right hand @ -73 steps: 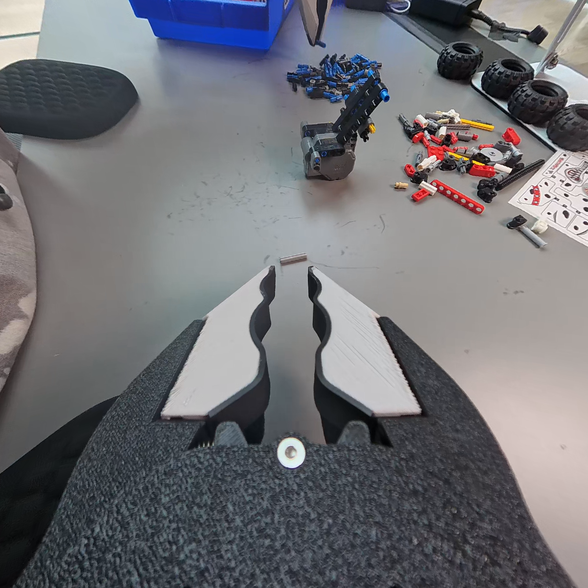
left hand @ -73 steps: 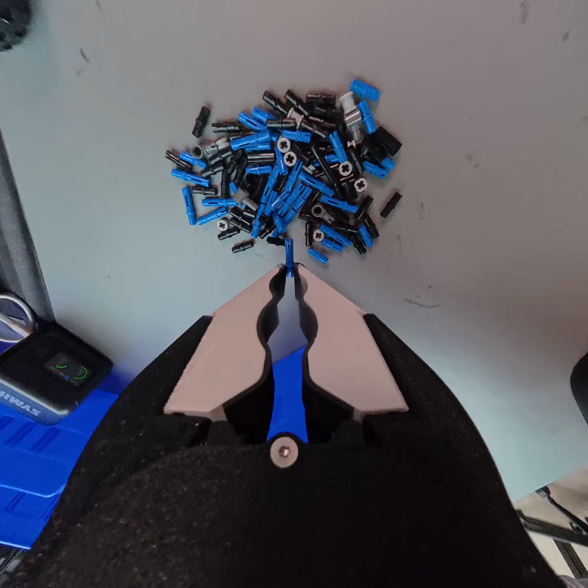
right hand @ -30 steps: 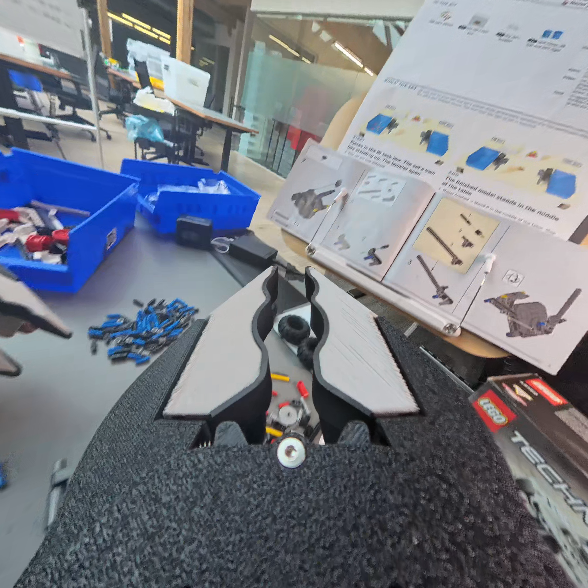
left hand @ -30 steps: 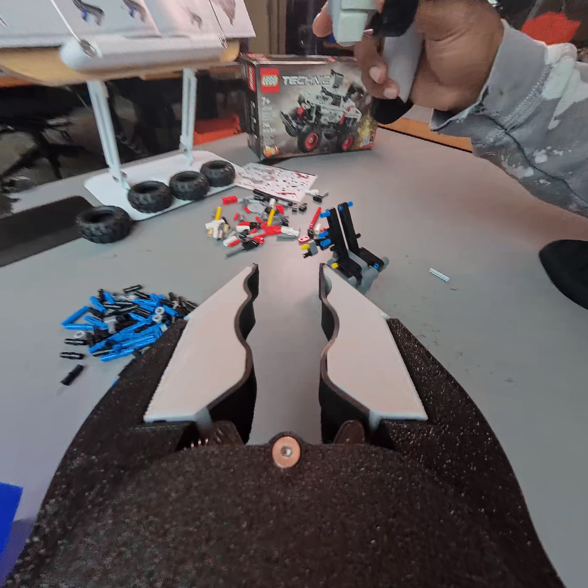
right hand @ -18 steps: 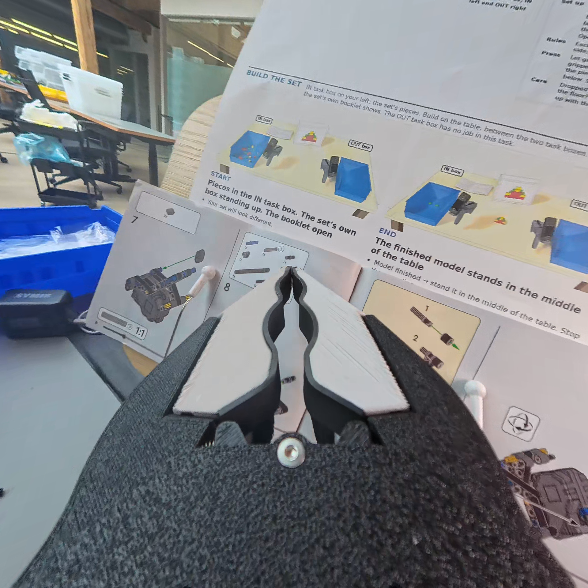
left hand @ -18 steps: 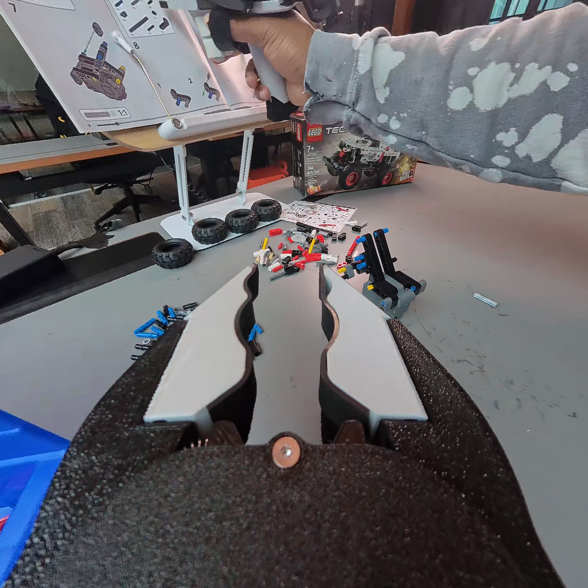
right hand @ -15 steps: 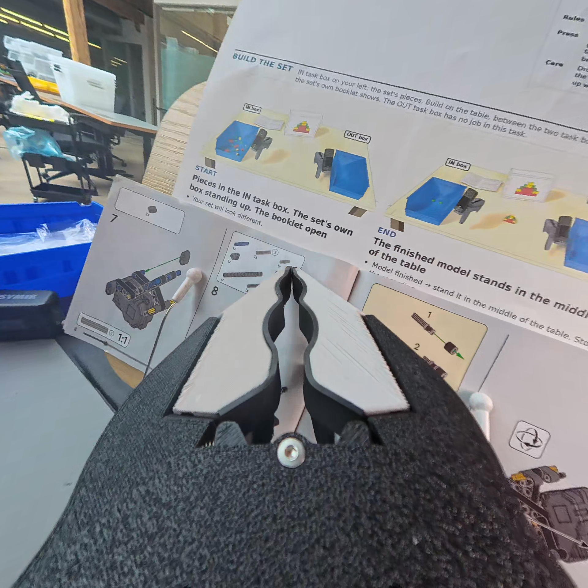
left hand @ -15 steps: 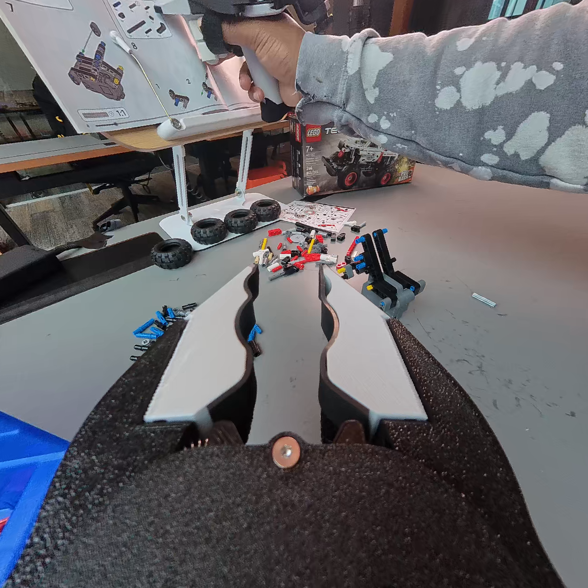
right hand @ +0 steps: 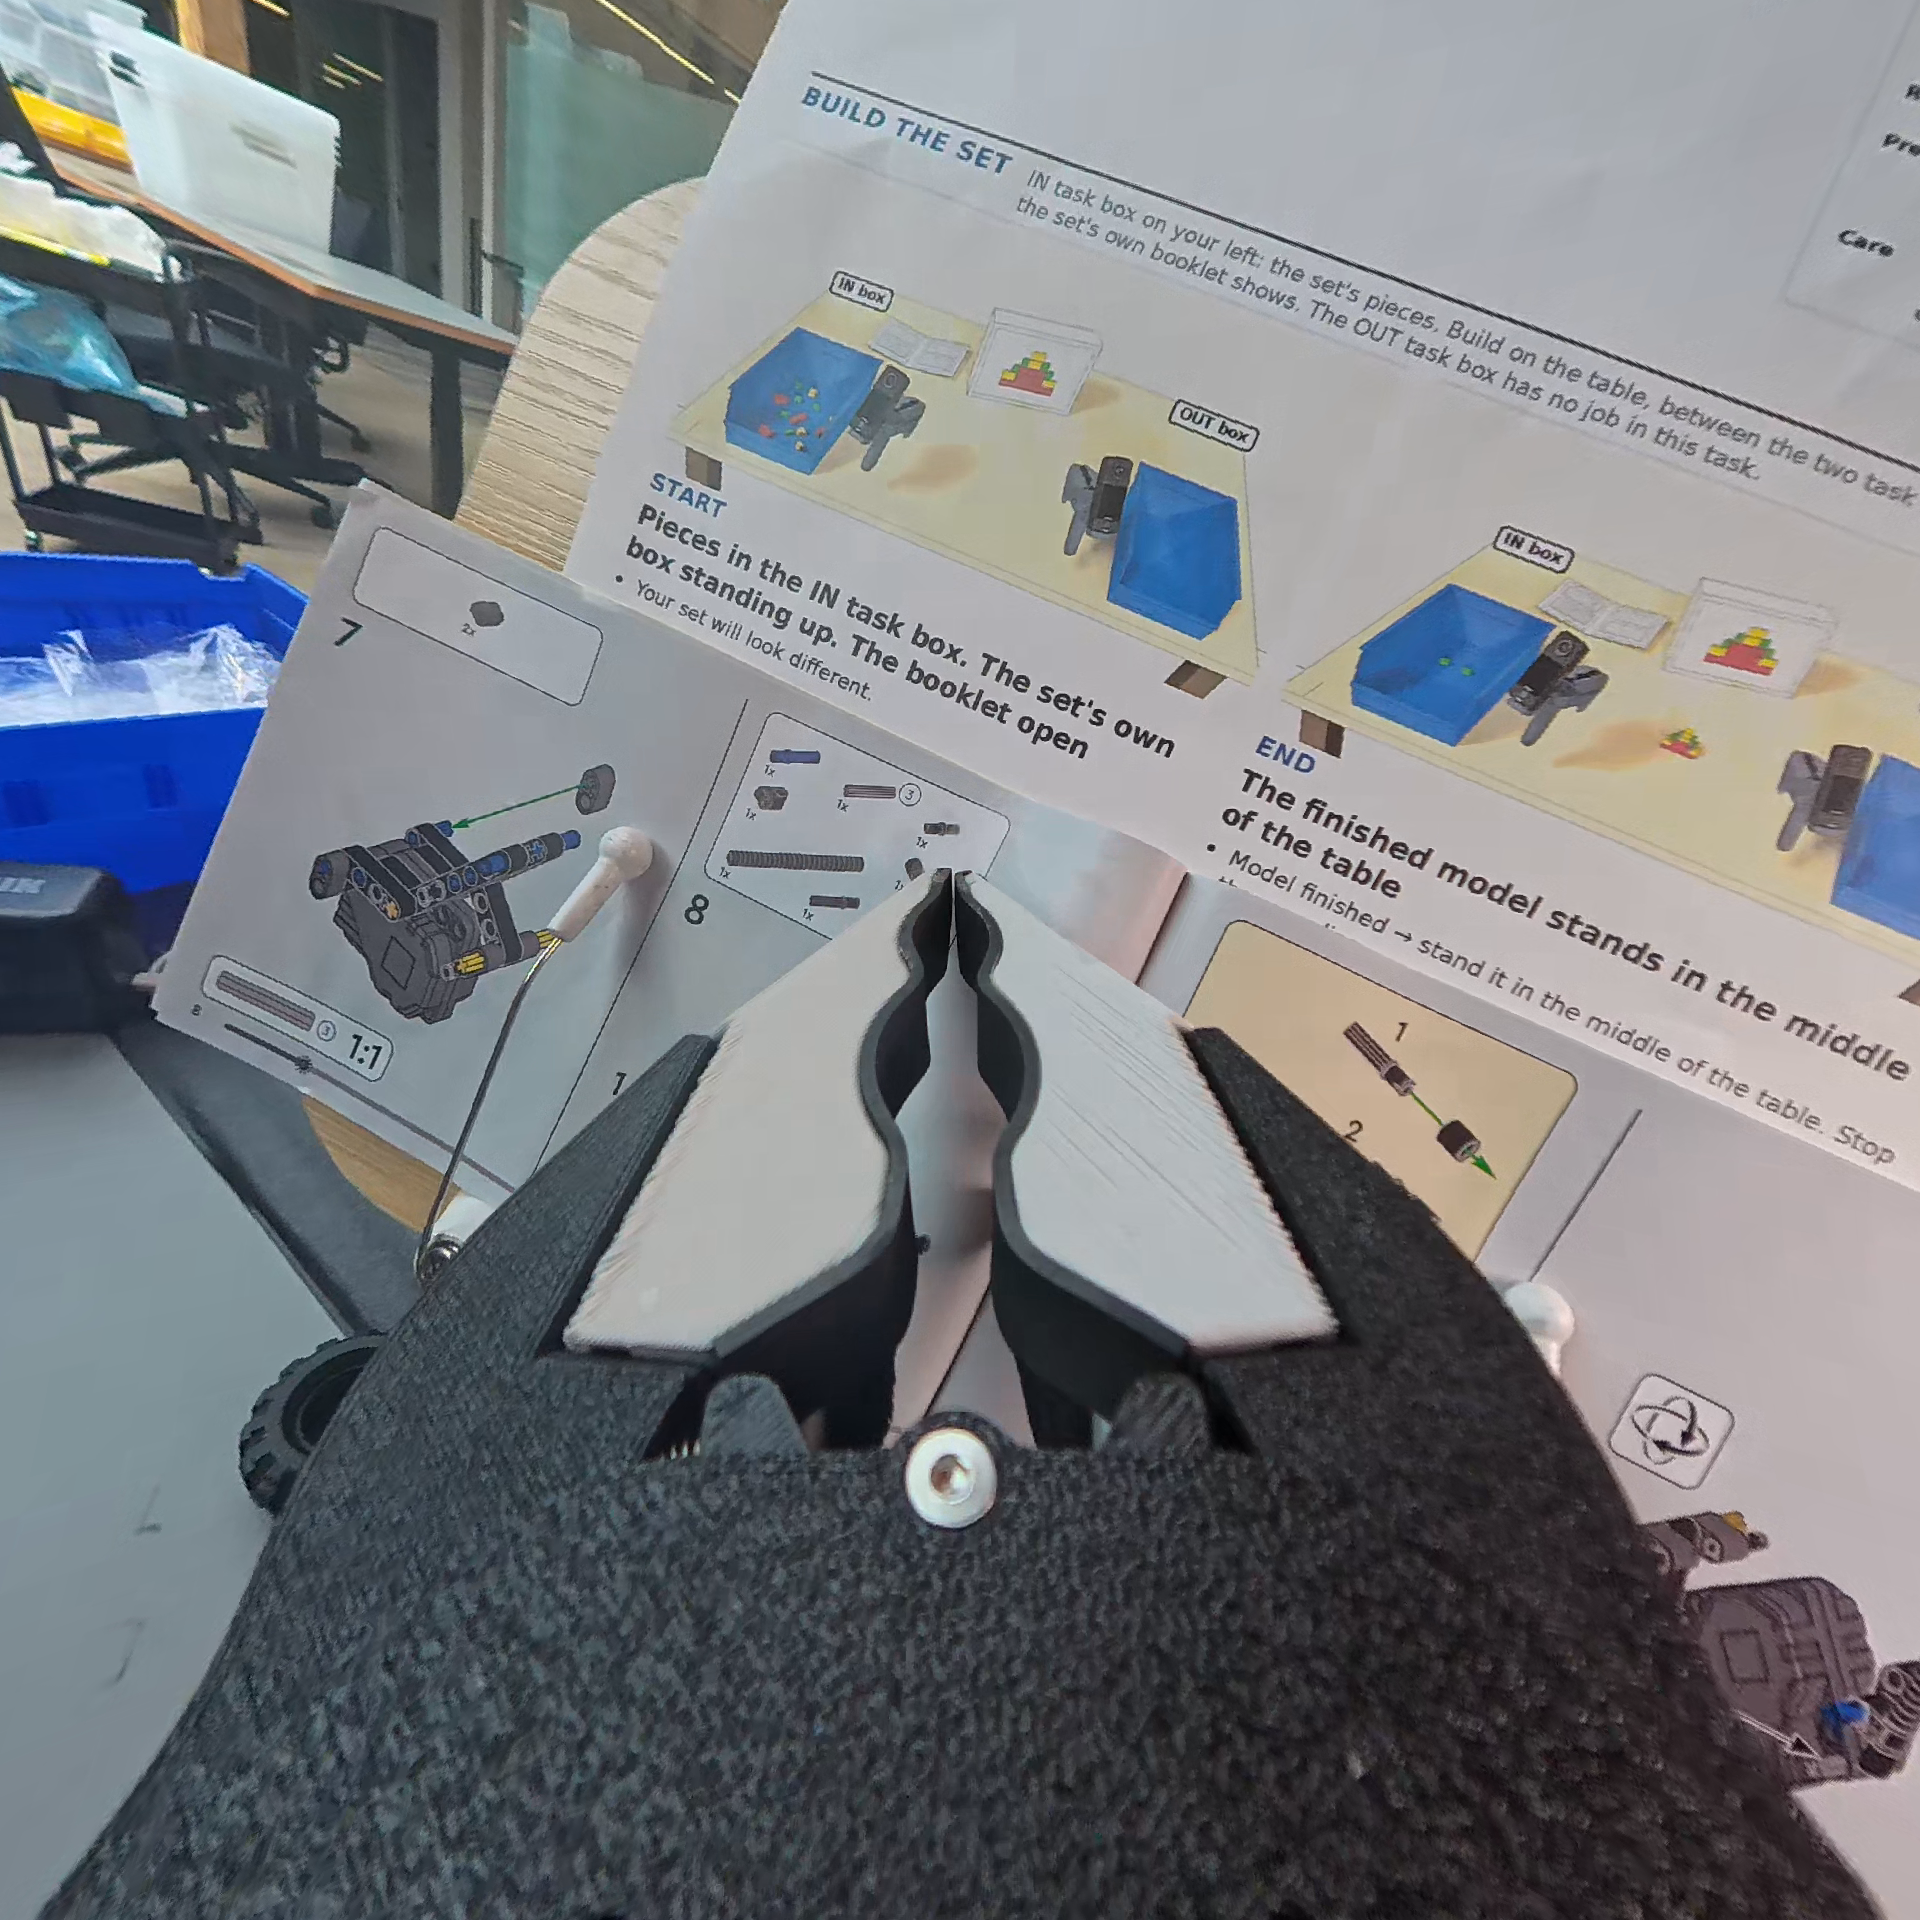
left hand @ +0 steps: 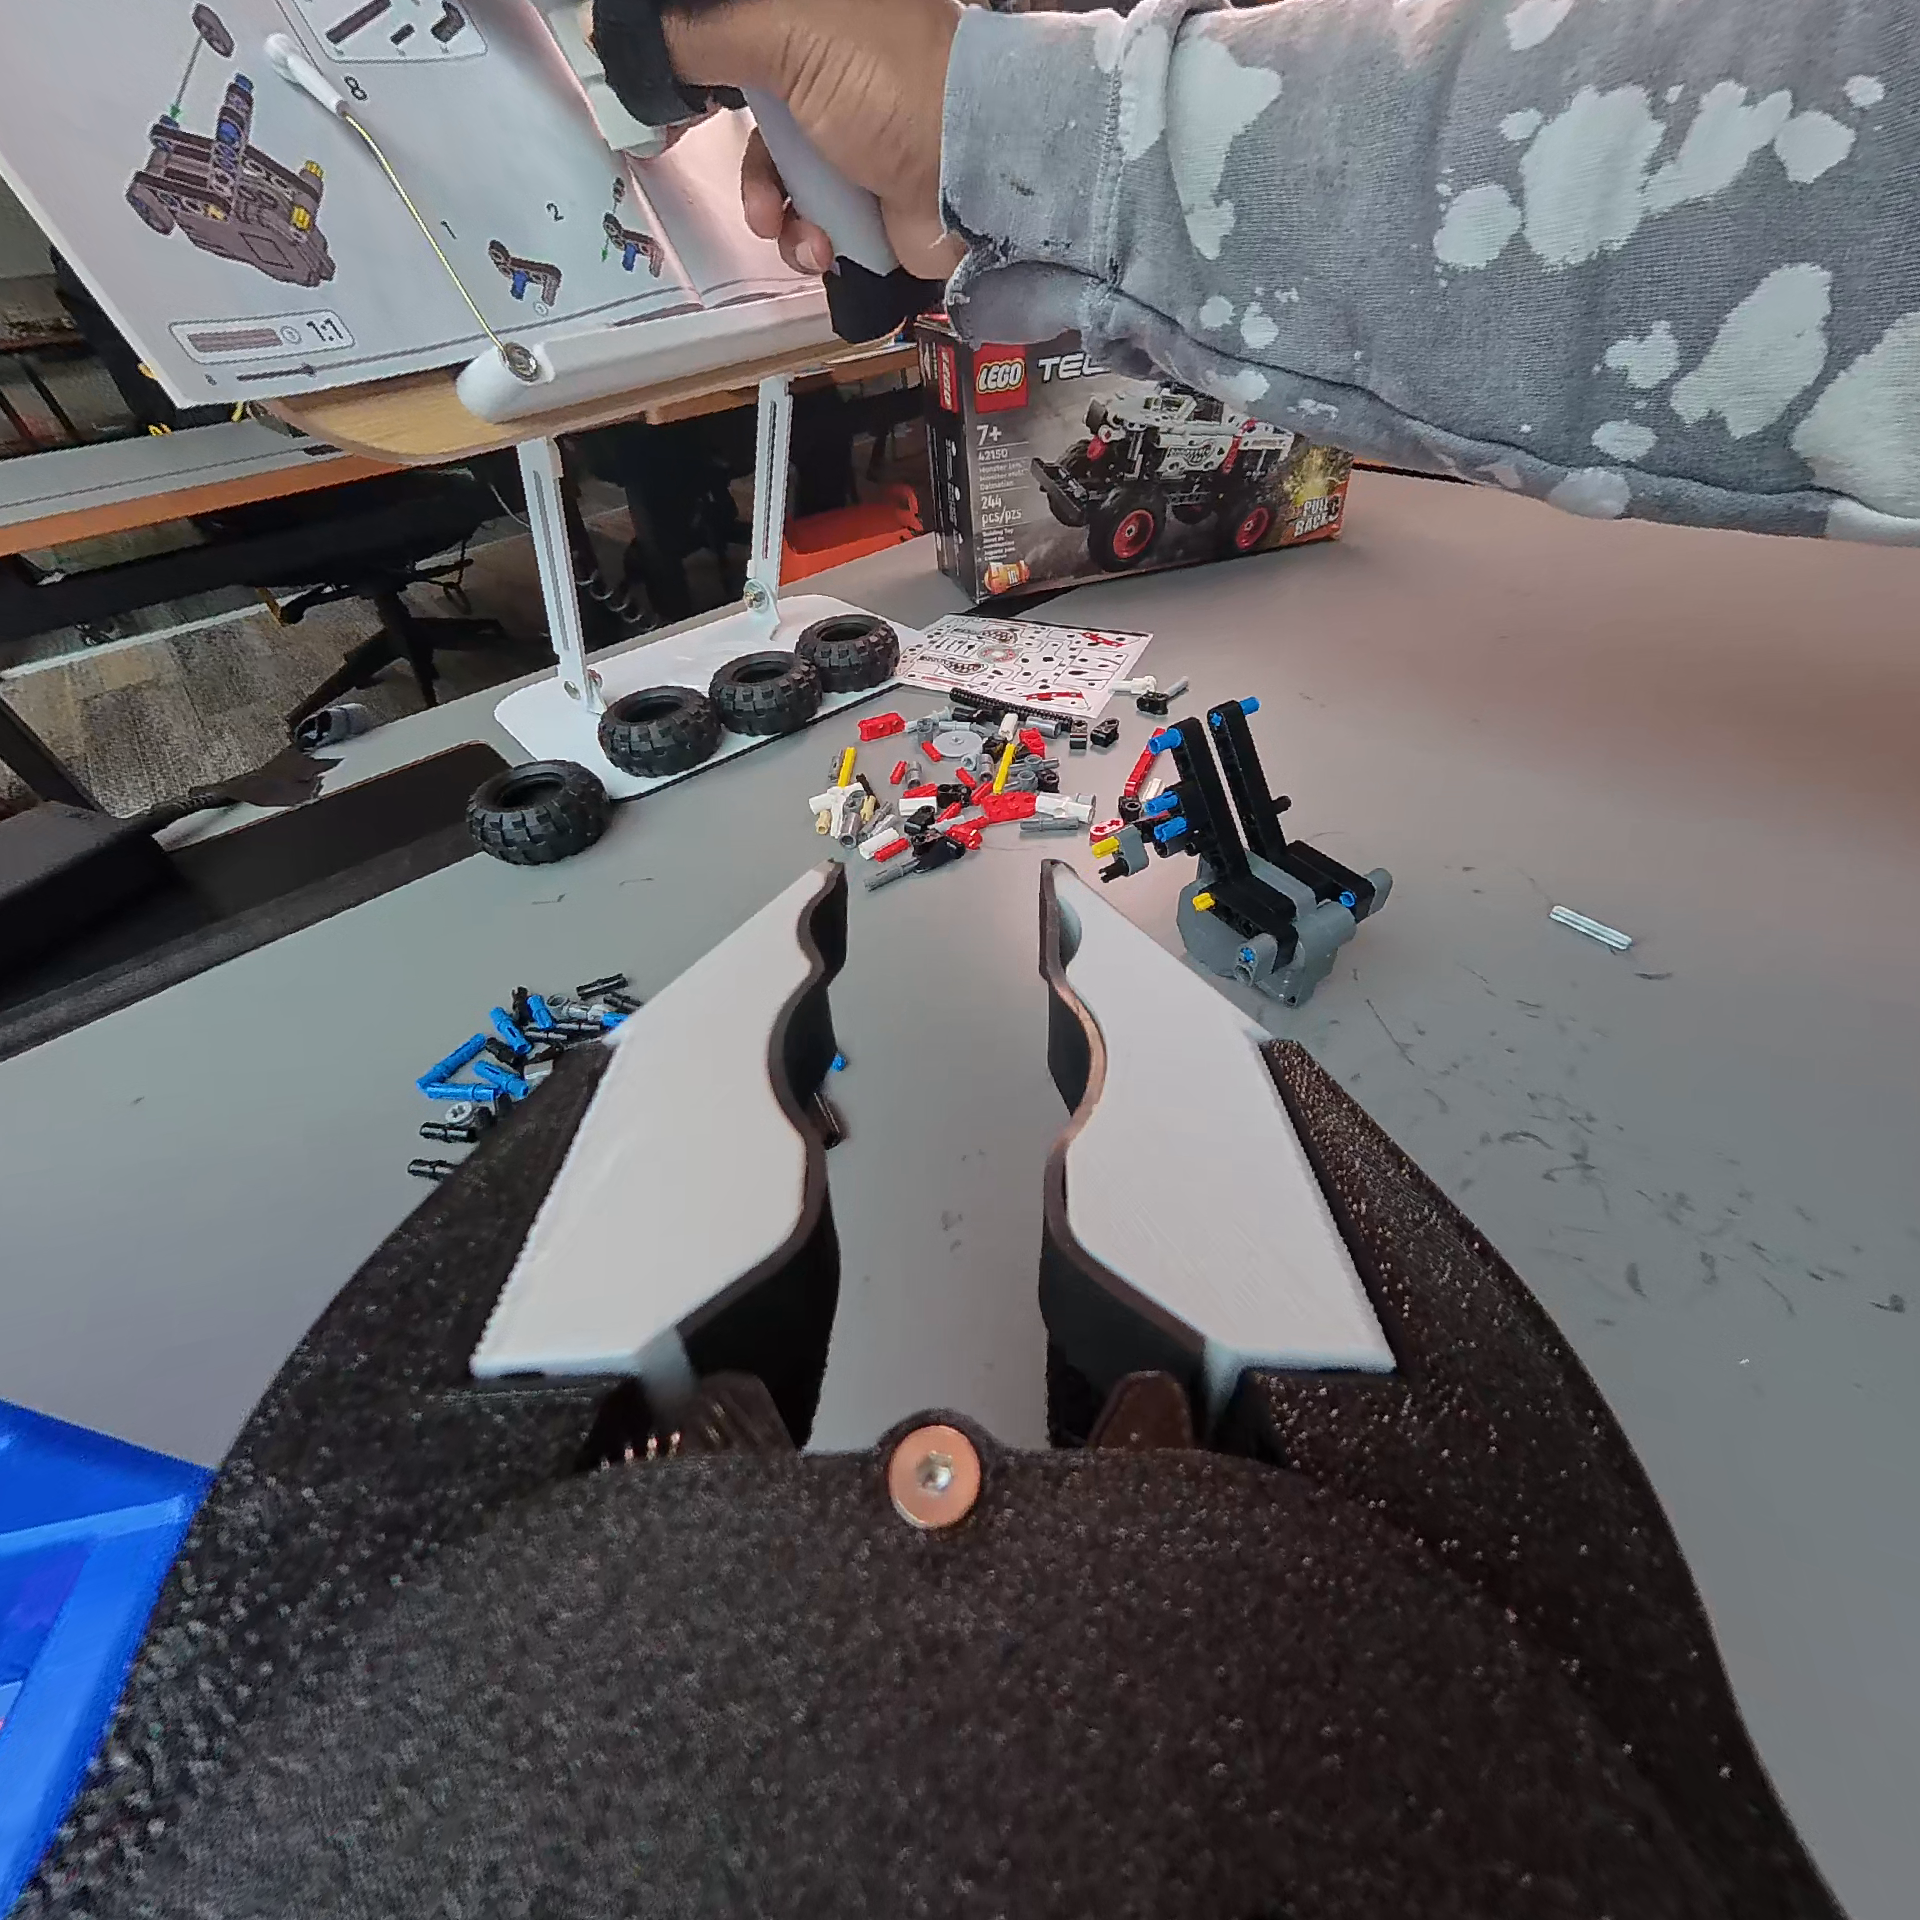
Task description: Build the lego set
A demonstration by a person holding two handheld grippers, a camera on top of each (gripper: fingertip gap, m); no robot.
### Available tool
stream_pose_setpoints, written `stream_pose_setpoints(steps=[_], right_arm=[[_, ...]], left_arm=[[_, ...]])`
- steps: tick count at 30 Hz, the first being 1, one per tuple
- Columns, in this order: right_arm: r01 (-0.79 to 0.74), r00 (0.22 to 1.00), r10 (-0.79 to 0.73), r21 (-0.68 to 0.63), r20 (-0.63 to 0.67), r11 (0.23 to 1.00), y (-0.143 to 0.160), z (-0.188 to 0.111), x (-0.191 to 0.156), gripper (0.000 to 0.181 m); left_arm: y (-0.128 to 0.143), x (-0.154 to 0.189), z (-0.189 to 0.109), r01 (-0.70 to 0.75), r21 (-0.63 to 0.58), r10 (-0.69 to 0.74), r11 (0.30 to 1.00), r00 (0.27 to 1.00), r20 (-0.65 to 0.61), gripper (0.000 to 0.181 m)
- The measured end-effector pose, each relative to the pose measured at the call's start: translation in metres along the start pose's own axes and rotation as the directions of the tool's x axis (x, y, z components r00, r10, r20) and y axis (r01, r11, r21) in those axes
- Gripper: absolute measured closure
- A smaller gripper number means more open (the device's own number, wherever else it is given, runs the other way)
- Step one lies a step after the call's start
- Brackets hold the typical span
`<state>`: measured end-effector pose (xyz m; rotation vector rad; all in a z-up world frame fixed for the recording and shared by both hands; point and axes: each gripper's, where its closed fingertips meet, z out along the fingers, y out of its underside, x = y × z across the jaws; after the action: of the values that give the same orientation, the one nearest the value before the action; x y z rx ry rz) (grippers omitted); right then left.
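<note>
My left gripper (left hand: 943, 878) is open and empty, held low over the grey table. The partly built grey and black model (left hand: 1262, 894) stands just right of its tips. A pile of blue and black pins (left hand: 520, 1049) lies to its left, and loose red, grey and yellow parts (left hand: 956, 800) lie ahead. My right gripper (right hand: 951, 883) is shut, with its tips at the open booklet (right hand: 468, 831) near the fold. I cannot tell if it pinches a page. In the left wrist view a hand (left hand: 831, 135) holds it up at the booklet (left hand: 343, 187).
The booklet stand's base (left hand: 540, 717) carries three tyres (left hand: 748, 691), with another tyre (left hand: 535, 810) beside it. The set's box (left hand: 1132, 478) and a sticker sheet (left hand: 1023, 655) lie behind the parts. A small grey axle (left hand: 1590, 927) lies at the right. A blue bin (right hand: 125, 707) stands at the left. Across from one pair of fingers to the other is roughly 40 centimetres. The small grey axle (left hand: 1590, 927) lies some 20 centimetres from my left tips, 50 centimetres from my right tips.
My left gripper left the pin pile, opened and now faces the model without the blue pin. My right gripper rose from the table to the booklet, shut, and moved closer to the page.
</note>
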<state>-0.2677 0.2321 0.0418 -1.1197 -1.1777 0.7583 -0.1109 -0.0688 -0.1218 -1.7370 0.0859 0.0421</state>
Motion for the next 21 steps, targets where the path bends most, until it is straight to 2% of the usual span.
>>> stream_pose_setpoints(steps=[10,17,21], right_arm=[[0.036,0.998,-0.035,-0.001,0.043,0.999,-0.001,-0.006,-0.017,0.181],[0.126,0.989,-0.126,0.011,0.071,0.992,-0.011,0.005,-0.042,0.181],[0.133,0.989,-0.131,-0.019,0.062,0.991,-0.008,0.009,-0.043,0.181]], left_arm=[[0.006,-0.004,0.003,0.005,-0.022,-0.005,1.0,1.0,0.01,0.144],[0.008,-0.003,0.003,-0.016,-0.032,0.017,0.999,1.0,0.013,0.146],[0.007,-0.005,0.001,0.004,-0.031,-0.003,1.0,1.0,0.016,0.147]])
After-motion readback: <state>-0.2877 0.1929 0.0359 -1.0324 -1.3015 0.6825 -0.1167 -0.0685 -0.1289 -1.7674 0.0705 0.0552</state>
